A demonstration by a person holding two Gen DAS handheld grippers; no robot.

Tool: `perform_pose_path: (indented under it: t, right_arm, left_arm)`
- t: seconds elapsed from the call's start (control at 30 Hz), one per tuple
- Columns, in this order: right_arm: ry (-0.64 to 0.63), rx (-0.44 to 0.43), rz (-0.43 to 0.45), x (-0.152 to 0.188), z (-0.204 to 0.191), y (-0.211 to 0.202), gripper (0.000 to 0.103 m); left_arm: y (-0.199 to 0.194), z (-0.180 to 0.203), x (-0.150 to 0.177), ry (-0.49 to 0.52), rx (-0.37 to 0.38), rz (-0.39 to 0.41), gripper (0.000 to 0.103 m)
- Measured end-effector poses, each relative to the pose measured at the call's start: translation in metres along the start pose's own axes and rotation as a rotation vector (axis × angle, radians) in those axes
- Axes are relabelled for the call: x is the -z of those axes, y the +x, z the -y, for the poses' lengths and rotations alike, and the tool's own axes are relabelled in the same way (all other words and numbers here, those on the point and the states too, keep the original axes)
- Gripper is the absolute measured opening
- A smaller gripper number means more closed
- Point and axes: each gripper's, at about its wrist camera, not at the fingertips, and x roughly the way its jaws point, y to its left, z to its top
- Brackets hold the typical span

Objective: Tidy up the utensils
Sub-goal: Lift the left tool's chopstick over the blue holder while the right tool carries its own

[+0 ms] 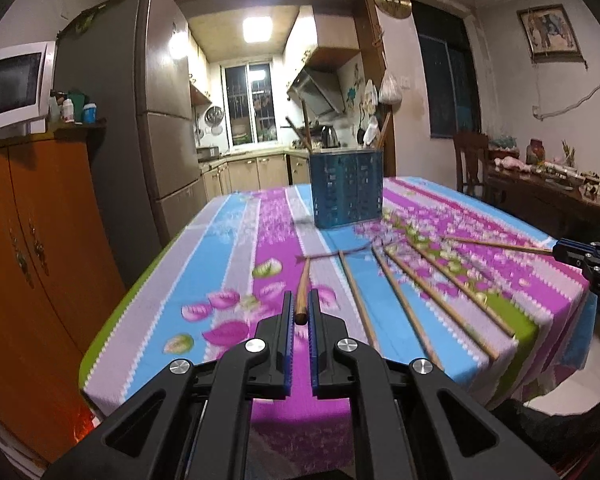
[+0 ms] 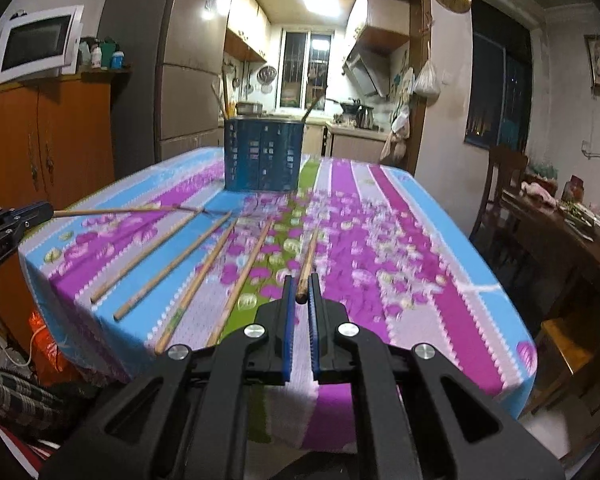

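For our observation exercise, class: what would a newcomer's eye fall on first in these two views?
First, the bright striped floral tablecloth covering the table. Then the blue utensil holder standing at its far end, with a few sticks already in it. Each tool, left and right, grips one chopstick, while four loose chopsticks lie on the cloth between them.

blue perforated holder point(image 1: 346, 189), pink-blue floral striped tablecloth point(image 1: 228, 248), brown chopsticks point(image 2: 168, 264)

4 loose chopsticks point(image 2: 172, 252) between grippers; blue holder point(image 2: 263, 155) beyond.
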Motion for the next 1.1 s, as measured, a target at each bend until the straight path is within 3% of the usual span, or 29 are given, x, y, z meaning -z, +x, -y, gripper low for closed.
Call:
perform_pose_path:
  t: [0.5,1.1]
  right_arm:
    - [-0.033,-0.030,0.141,-0.081,0.026,0.002,0.005]
    - [-0.043,-0.106,0.163,-0.139,0.036,0.023,0.005]
  left_arm:
    - [0.022,-0.024,-0.089,-0.035,0.123,0.044,0.008]
    - [0.055,-0.034,-0.145,-0.024,0.170,0.060,0.008]
